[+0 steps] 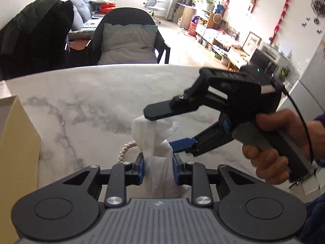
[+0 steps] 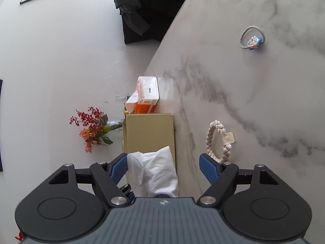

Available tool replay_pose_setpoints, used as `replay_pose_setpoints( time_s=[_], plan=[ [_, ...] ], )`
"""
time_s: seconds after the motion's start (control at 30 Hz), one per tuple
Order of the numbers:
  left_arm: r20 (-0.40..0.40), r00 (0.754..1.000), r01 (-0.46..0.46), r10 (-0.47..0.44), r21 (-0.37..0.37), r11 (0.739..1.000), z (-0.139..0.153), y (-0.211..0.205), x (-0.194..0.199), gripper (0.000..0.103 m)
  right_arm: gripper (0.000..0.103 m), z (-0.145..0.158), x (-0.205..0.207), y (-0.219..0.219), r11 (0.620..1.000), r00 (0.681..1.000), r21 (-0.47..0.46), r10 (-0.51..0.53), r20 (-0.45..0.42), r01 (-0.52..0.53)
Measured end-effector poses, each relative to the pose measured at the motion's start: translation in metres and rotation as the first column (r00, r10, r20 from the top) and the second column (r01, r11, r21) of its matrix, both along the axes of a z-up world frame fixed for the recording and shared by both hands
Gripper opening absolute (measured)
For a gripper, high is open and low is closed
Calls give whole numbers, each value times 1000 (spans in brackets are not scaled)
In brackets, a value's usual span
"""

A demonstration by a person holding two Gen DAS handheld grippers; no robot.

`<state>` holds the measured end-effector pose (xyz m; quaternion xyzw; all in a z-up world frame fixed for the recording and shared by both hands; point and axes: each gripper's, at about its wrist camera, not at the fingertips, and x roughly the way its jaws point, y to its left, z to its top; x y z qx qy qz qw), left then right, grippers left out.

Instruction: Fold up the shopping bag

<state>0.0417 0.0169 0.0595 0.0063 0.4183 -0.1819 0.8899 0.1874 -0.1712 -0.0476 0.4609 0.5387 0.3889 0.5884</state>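
Note:
The shopping bag (image 1: 156,140) is a white, crumpled bundle standing up over the marble table (image 1: 81,105). My left gripper (image 1: 158,168) is shut on its lower part, one blue pad pressing each side. My right gripper (image 1: 158,129), held by a hand (image 1: 272,142), comes in from the right with its jaws wide apart around the top of the bundle. In the right wrist view, the bag (image 2: 156,170) sits between the right gripper's (image 2: 164,166) spread fingers, close against the left pad (image 2: 119,166) and well clear of the other.
A braided cream rope loop (image 2: 216,140) with a tag lies on the table beside the bag. A tan box (image 2: 150,134), an orange tissue carton (image 2: 146,95) and flowers (image 2: 91,130) stand by the wall. A small toy on a ring (image 2: 252,40) lies farther off. A cushioned chair (image 1: 128,40) stands beyond the far edge.

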Motion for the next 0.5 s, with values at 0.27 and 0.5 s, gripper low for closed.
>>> replay_pose_setpoints(
  time_s=[0.27,0.5],
  plan=[
    [40,999,-5,3,64,998,2,-7,-3,27,37,14,-9,15,999,997,-46,25,79,-21],
    [-18,991,-135,133,-127,983,3,13,0,27,36,15,-22,6,998,990,-12,-53,132,56]
  ],
)
